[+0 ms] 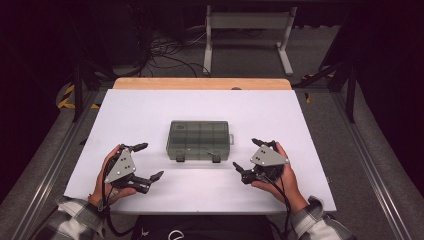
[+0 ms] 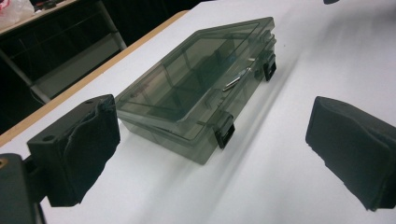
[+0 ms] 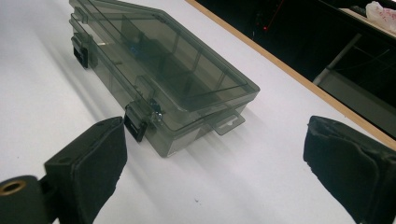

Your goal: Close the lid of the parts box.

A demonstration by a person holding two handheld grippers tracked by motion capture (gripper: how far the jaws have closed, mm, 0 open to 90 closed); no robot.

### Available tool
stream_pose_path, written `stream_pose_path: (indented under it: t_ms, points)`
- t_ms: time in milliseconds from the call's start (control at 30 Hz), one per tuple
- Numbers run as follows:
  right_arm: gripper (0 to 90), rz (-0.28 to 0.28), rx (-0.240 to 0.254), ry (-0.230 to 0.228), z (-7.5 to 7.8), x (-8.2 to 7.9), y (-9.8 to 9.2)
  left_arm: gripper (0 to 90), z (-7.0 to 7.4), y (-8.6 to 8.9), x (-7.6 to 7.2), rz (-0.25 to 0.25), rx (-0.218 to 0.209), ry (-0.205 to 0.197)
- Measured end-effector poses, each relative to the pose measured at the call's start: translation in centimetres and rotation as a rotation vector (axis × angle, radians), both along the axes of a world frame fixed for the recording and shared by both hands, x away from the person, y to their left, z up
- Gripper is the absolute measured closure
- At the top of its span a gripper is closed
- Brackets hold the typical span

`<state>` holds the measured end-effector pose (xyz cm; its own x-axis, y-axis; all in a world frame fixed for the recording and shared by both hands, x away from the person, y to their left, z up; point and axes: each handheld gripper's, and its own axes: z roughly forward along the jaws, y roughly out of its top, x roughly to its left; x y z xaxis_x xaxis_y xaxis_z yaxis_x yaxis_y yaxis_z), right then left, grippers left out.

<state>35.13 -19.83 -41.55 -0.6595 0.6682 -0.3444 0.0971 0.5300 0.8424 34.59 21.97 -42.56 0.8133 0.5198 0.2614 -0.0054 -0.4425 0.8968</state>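
Nearest the person, the left claw [image 1: 145, 162] and the right claw [image 1: 250, 156] both stand wide and hold nothing, each hovering just above the white surface [image 1: 150, 112]. Between them and slightly farther out lies a smoky translucent compartment box [image 1: 199, 139], lid down, its two dark latches [image 2: 225, 132] facing the claws. Likely trouble: the light box could skate across the smooth surface if one claw pries a latch unbraced, and small metal parts inside might spill.

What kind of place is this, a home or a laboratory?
Probably a lab or recording workspace: a white table holding one smoky plastic compartment box, loose cables on the floor behind, and dark surroundings.
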Motion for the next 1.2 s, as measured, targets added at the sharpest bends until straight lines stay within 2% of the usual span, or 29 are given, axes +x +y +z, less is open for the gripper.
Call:
stream_pose_path:
  t_ms: [167, 267, 433, 500, 567, 667, 867, 1033, 1200]
  points:
    - [6.4, -0.002, -0.012, 0.005, -0.1, -0.3, -0.3, 3.6, -0.2, 0.6, -0.3, 0.014, 0.004, 0.006]
    - [6.3, 0.003, 0.012, 0.029, -0.1, -0.5, -0.8, 3.6, -0.4, 1.1, -0.4, 0.014, 0.011, 0.015]
    - [6.1, -0.009, -0.021, 0.033, -0.7, -1.1, -1.5, 3.6, -0.9, 1.8, -0.6, 0.03, 0.013, 0.033]
    - [6.1, -0.011, -0.02, 0.036, -0.8, -1.2, -1.7, 3.6, -0.9, 2.0, -0.7, 0.027, 0.024, 0.032]
    - [6.1, -0.029, 0.001, 0.047, -1.2, -1.6, -2.3, 3.6, -1.1, 2.2, -0.9, 0.026, 0.015, 0.037]
    - [6.1, -0.04, 0.002, 0.048, -1.4, -1.8, -2.8, 3.6, -1.2, 2.2, -1.1, 0.025, 0.003, 0.047]
    - [6.1, -0.061, 0.015, 0.044, -1.6, -2.0, -4.0, 3.5, -1.6, 2.5, -1.1, 0.027, 0.028, 0.057]
    - [5.9, -0.071, 0.013, 0.048, -2.1, -2.3, -4.6, 3.6, -2.1, 2.7, -1.3, 0.039, 0.022, 0.074]
    - [5.9, -0.081, 0.014, 0.054, -2.5, -2.6, -5.1, 3.5, -2.7, 2.8, -1.5, 0.044, 0.04, 0.095]
